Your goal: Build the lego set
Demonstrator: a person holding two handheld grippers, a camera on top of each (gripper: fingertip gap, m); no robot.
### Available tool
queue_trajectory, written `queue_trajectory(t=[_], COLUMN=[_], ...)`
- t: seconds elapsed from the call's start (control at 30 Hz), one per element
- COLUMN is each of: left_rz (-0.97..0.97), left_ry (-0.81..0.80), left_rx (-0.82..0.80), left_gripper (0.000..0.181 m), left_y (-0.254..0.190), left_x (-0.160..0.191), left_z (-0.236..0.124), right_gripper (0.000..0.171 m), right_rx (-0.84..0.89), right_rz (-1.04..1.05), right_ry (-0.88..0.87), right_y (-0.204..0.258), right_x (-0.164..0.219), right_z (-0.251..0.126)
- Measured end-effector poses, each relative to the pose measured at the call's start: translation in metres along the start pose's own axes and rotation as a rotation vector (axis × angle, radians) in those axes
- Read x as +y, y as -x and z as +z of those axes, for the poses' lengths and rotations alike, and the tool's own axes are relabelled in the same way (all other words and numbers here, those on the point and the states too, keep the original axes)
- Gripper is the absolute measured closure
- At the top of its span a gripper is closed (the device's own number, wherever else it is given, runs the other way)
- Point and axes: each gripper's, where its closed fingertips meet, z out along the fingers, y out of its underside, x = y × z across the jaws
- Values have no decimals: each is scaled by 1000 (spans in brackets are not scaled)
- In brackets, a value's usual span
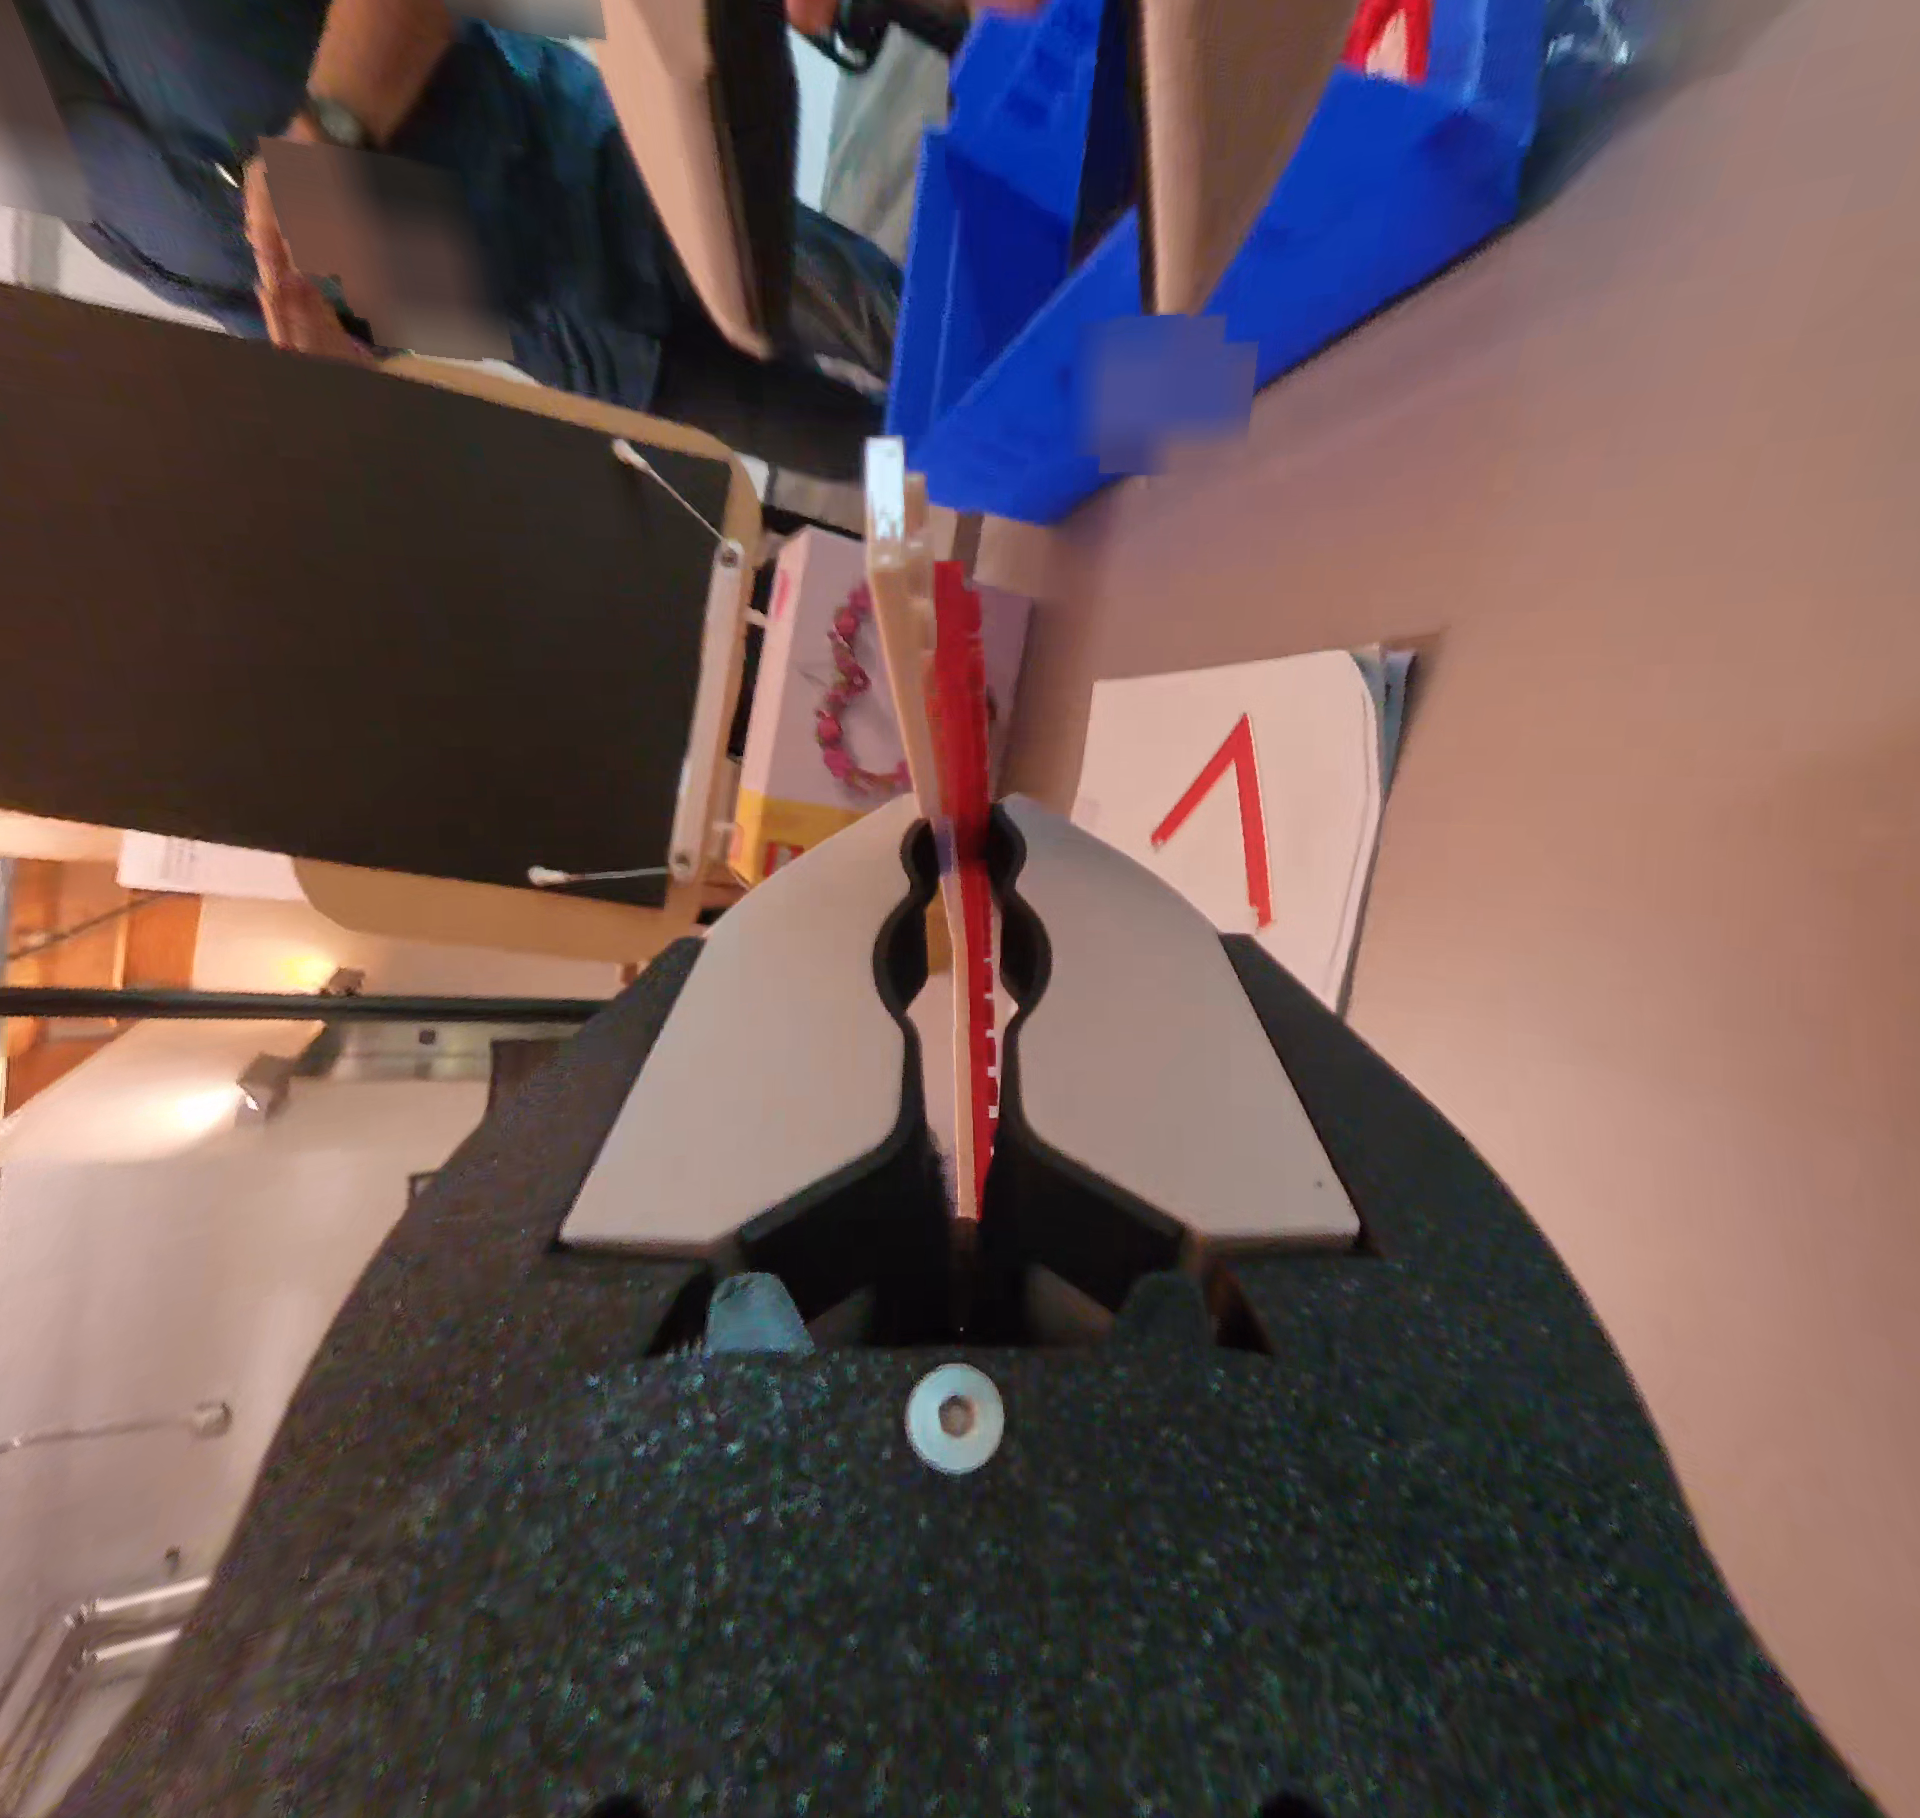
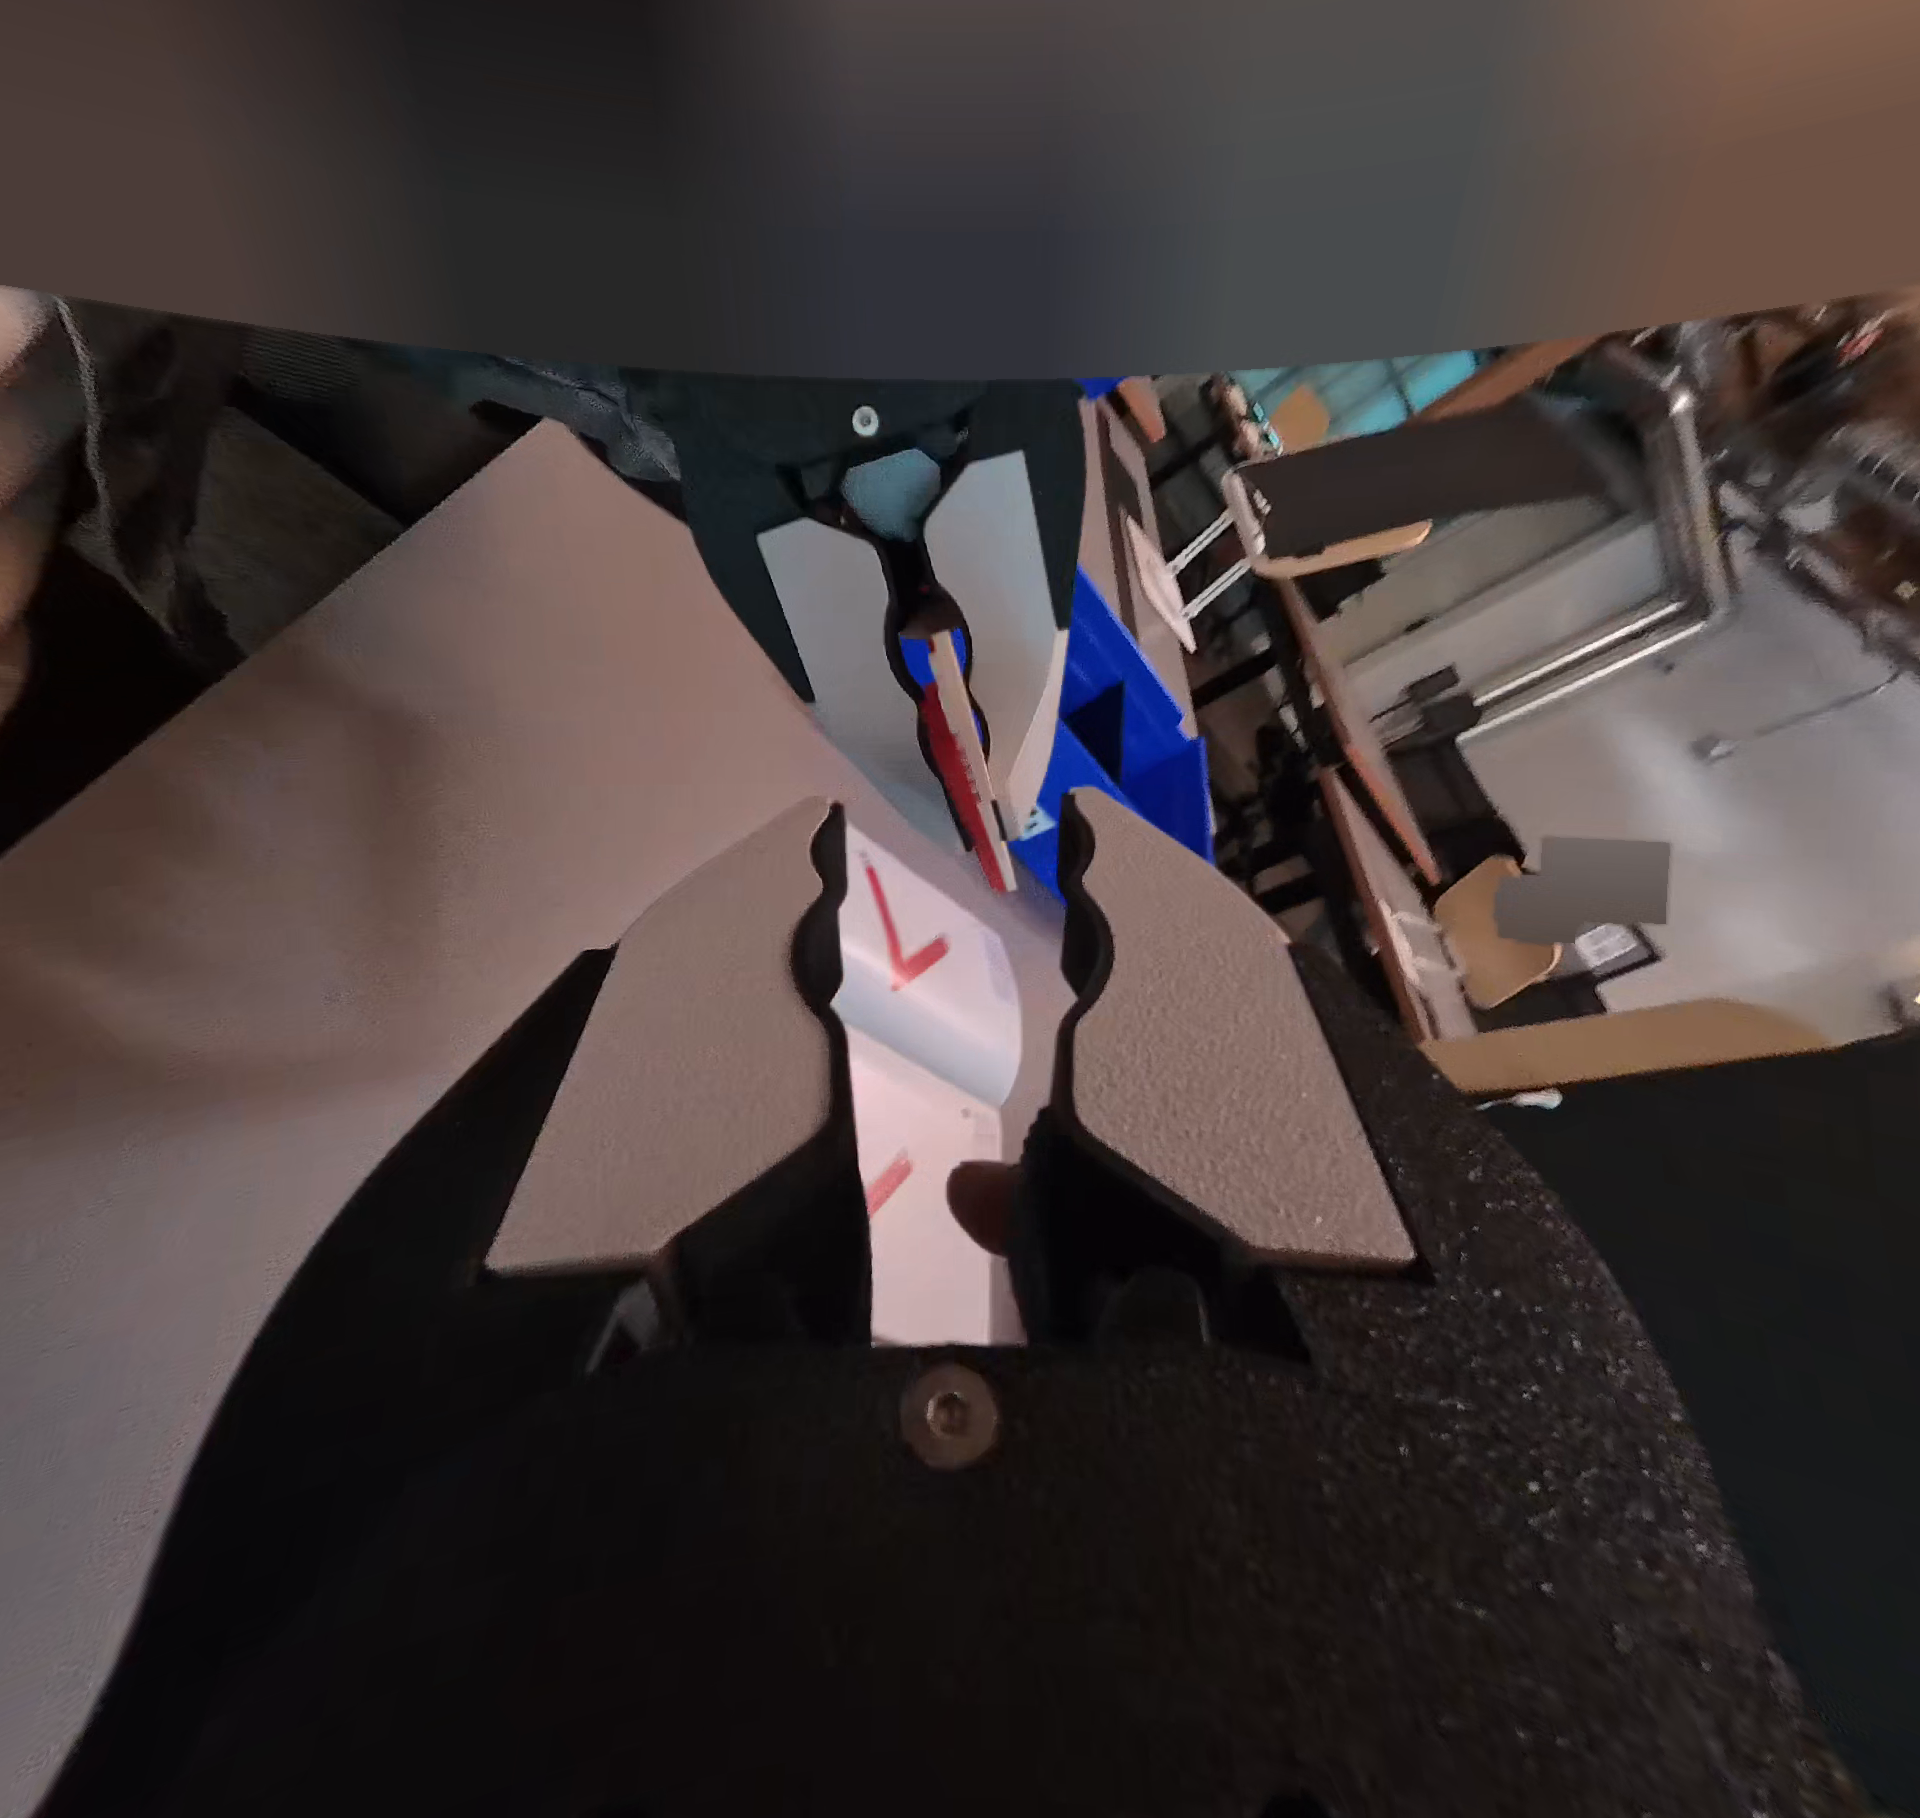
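Red and tan lego plates point(image 1: 961, 729) sit clamped in our left gripper point(image 1: 964, 823); our right gripper point(image 2: 951, 823) gapes empty above the tabletop point(image 2: 364, 781).

The inner end of the tan and red lego strip point(image 1: 961, 989) sinks out of sight between my left claw's point(image 1: 961, 823) fingers point(image 1: 790, 1041). My other claw point(image 1: 951, 314) is cut off by the top edge there, and so is the blue bin point(image 1: 1039, 210). In the right wrist view a broad smear covers everything above the table point(image 2: 364, 833). My right claw point(image 2: 951, 812) hides most of the white sheet point(image 2: 935, 989) with red marks. The dark lump point(image 2: 977, 1202) beside one finger is too dim to name.
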Motion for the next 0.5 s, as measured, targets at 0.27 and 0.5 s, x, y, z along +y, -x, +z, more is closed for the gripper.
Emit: queue_trajectory(t=[0.27,0.5], left_rz=[64,66], left_ry=[-120,-161], left_rx=[-8,15], left_gripper=[174,174], left_y=[19,18], left_x=[-32,-41], left_z=[-13,-15], right_gripper=[141,151], right_rx=[-44,-11], right_rz=[-118,-136], right_ry=[-102,-137], right_y=[-10,-13], right_x=[-20,-20], right_z=[10,13])
